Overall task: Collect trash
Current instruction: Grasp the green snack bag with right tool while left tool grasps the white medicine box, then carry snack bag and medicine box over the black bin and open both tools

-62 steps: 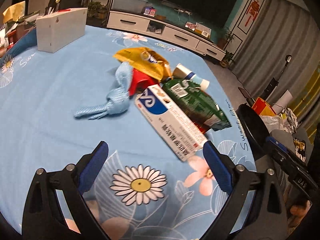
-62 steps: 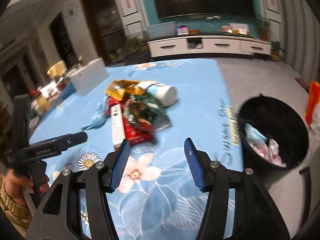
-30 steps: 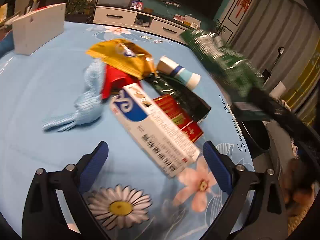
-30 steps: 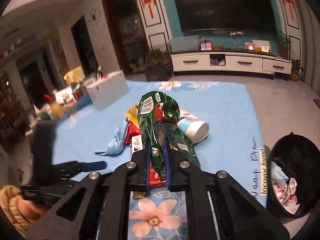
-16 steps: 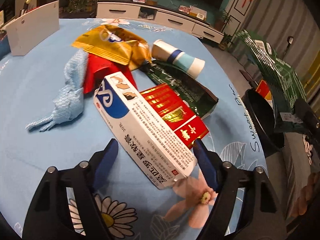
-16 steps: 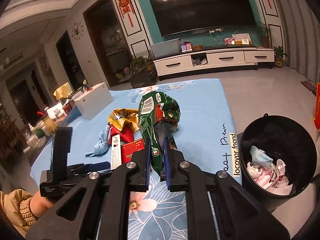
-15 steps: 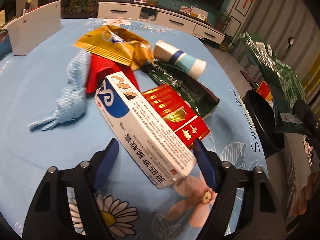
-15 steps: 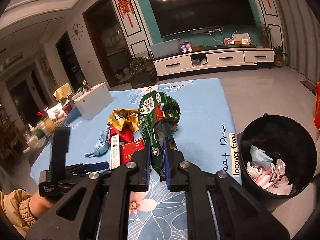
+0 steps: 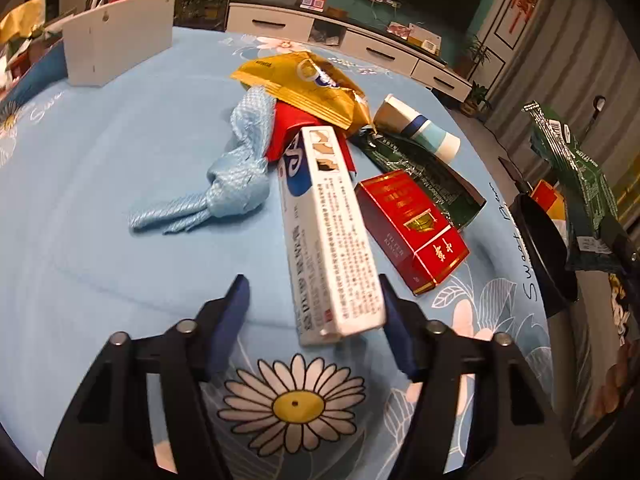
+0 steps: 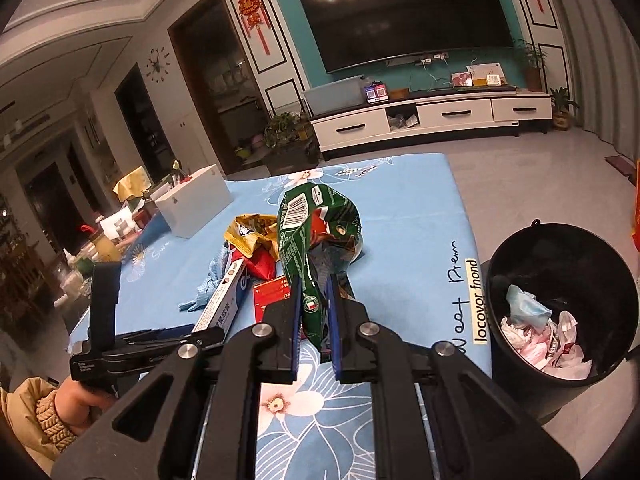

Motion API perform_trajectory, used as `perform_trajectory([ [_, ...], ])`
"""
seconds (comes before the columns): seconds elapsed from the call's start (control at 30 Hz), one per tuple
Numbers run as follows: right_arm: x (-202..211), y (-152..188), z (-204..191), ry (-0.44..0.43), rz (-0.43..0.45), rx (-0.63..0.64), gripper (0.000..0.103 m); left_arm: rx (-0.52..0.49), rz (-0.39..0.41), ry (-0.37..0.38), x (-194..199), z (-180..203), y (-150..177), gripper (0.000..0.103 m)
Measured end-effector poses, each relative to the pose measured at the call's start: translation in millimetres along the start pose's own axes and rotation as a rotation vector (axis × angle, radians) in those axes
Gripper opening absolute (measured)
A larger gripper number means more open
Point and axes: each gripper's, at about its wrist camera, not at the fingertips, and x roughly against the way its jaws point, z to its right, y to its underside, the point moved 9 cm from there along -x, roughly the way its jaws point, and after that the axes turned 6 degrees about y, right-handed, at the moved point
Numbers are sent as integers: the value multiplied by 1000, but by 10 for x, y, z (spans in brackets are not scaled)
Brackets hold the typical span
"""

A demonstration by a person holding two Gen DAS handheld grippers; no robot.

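Note:
A long white toothpaste box (image 9: 328, 232) lies on the blue flowered tablecloth (image 9: 100, 184), its near end between the fingers of my left gripper (image 9: 316, 312). The jaws are closing. The right finger (image 9: 394, 320) touches the box; a gap remains at the left finger (image 9: 236, 308). My right gripper (image 10: 314, 320) is shut on a crumpled green snack bag (image 10: 316, 248), held upright over the table edge, left of the black bin (image 10: 520, 380). From the left wrist view, that green bag (image 9: 572, 176) hangs at the right.
A red cigarette pack (image 9: 412, 228), a dark green wrapper (image 9: 420, 176), a paper cup (image 9: 420, 132), a yellow bag (image 9: 308, 84), a red packet (image 9: 288, 128) and a blue cloth (image 9: 236, 176) lie piled together. A white box (image 9: 120, 40) stands far left. The bin holds crumpled paper (image 10: 536, 332).
My left jaws have narrowed around the white box, which has swung to point along the gripper. My right gripper took up the green bag and carried it toward the bin side.

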Motion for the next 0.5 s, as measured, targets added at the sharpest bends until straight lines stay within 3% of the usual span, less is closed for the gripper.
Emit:
perform_trajectory([
  [0.07,18,3,12,8,1,-3,13,-17,5,8,-5,26,-26,37],
  [0.17,47,18,43,12,1,-20,13,-20,3,26,0,37,-9,23],
  [0.5,179,90,48,22,-4,-27,13,-76,44,85,363,190,75,23],
])
